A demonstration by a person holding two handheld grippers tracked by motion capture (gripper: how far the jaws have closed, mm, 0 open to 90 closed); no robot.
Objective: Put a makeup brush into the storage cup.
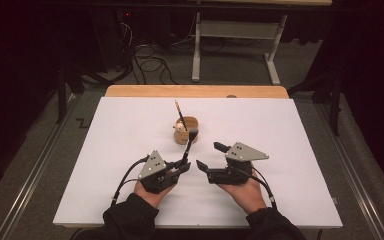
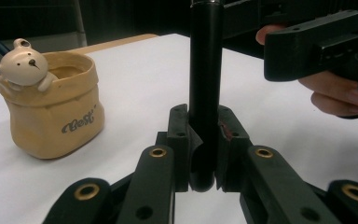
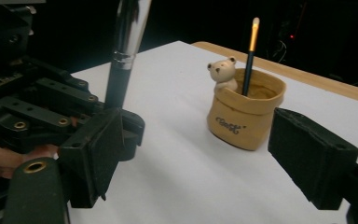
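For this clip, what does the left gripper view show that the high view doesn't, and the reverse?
Left gripper view alone: the lettering on the front of the tan pot, and the close look at the left gripper with its jaws clamped on the black handle of a brush.

High view alone: the whole white table, its wooden edge at the far side, the person's forearms and the floor beyond with cables.

Both: the pot with its bear figure, the slim brush standing in it, the held brush, and the right gripper.
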